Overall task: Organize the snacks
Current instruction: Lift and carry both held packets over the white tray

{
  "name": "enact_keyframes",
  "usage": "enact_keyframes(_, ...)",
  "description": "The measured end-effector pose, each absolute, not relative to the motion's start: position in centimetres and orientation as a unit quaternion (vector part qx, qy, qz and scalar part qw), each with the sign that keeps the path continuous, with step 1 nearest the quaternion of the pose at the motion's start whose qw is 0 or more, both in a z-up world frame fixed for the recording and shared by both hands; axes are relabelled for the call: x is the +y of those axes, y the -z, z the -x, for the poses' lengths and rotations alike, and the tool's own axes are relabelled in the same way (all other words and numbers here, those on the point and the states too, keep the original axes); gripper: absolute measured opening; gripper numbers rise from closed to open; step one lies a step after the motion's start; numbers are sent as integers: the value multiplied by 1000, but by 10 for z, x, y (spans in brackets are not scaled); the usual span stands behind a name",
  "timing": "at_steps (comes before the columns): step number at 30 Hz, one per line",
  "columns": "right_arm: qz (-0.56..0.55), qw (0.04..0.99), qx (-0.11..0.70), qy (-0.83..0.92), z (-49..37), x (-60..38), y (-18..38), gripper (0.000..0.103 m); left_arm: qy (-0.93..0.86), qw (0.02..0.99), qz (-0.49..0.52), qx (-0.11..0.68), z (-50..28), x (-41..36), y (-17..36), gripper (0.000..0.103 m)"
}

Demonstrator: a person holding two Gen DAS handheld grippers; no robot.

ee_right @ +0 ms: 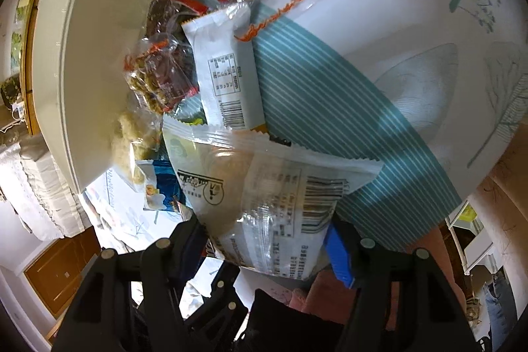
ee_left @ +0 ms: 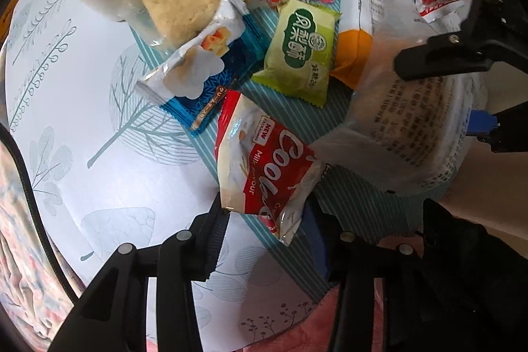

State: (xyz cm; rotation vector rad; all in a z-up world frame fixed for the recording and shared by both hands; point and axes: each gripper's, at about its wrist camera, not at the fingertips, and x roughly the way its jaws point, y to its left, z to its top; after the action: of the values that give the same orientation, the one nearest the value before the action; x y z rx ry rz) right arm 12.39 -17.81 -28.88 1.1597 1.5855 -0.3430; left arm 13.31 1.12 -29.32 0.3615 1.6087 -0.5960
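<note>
Cookie packet between left tool (pinched)

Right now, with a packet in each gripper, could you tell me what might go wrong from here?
1. The left gripper pinches the red Coolac packet only by its lower edge, so it could slip or twist free.
2. The right gripper holds the clear barcode packet close over the loose snack pile; swinging it could knock packets about.
3. The grippers work close together and may collide.
</note>
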Motion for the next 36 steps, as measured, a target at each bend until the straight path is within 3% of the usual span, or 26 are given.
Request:
enact_keyframes(13,-477,581,645,137,-137,-179,218,64,297,669,-88,676,-170,59,233,40)
enact_keyframes(24,-384,677,618,107,-186,-155,158,64,291,722,-45,626,-189,84,160,40)
enact_keyframes(36,-328,746,576,63,-244,-137,131,64,256,794,-9,552,-256,85,124,41)
